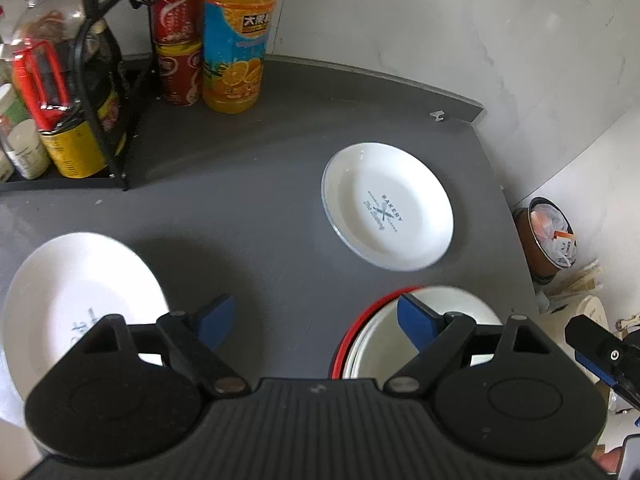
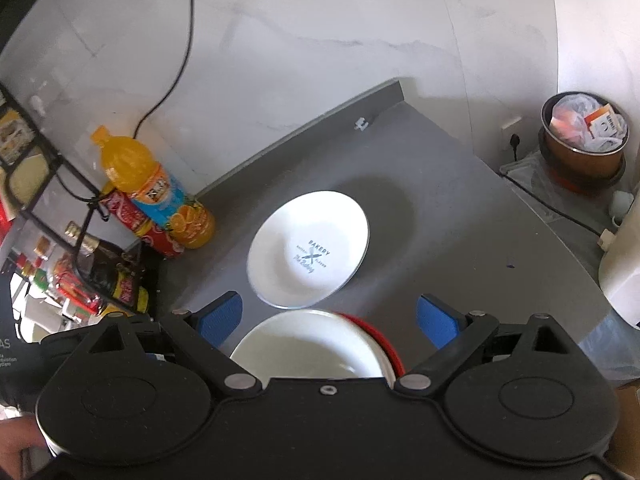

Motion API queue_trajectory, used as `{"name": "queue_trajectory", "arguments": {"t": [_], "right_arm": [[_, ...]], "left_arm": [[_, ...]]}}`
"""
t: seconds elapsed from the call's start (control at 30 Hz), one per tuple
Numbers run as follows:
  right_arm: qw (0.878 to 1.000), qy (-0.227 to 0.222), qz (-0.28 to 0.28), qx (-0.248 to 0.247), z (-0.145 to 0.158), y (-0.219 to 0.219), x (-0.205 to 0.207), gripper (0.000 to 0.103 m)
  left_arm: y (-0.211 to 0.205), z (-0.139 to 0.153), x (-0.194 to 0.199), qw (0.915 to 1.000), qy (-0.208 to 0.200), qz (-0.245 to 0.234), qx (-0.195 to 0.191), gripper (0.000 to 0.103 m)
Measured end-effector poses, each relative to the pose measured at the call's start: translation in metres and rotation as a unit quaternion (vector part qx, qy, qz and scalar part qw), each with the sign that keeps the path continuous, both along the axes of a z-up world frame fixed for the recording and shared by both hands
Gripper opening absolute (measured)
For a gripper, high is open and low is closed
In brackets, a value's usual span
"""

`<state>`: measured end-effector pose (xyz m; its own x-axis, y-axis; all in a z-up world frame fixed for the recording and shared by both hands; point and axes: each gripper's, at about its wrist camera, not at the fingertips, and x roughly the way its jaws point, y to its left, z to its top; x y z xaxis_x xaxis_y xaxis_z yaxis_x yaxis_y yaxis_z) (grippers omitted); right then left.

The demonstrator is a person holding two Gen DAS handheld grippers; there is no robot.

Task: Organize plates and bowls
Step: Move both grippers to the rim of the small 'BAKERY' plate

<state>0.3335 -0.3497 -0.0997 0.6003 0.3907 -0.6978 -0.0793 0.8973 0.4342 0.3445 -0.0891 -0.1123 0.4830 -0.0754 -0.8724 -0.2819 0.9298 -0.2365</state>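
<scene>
Near plate (image 1: 76,292) was half hidden under the left gripper (image 1: 316,320) body, its print mostly covered and unreadable. Stacked bowls (image 1: 376,336) were cut off by the gripper housing in both views; how many sat in the stack couldn't be told. Rack bottles (image 1: 52,92) ran past the frame edge, labels blurred. Bin (image 2: 584,140) contents were too small to identify. A hand (image 2: 20,440) was barely showing at the corner.

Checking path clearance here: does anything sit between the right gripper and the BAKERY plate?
Yes. The stacked bowls lie directly below the right gripper, between its open jaws and the BAKERY plate beyond. Otherwise only bare countertop.
</scene>
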Motion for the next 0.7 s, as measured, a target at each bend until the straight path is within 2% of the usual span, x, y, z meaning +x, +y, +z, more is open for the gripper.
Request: {"name": "queue_trajectory", "arguments": {"t": [0.23,0.5,0.6,0.7], "right_arm": [[0.999,0.034,0.003,-0.002,-0.017,-0.003,0.042,0.083],[0.998,0.064,0.012,-0.009,-0.036,0.0,0.091,0.08],[0.997,0.076,0.02,-0.01,-0.045,0.003,0.109,0.074],[0.996,0.087,0.026,-0.013,-0.054,0.006,0.124,0.073]], "left_arm": [[-0.003,-0.017,0.037,1.0,0.003,0.002,-0.008,0.085],[-0.006,-0.038,0.08,0.9998,0.018,0.007,-0.005,0.083],[-0.008,-0.046,0.097,0.9997,0.023,0.003,-0.001,0.08],[-0.005,-0.057,0.111,0.9994,0.033,0.007,0.0,0.075]]}}
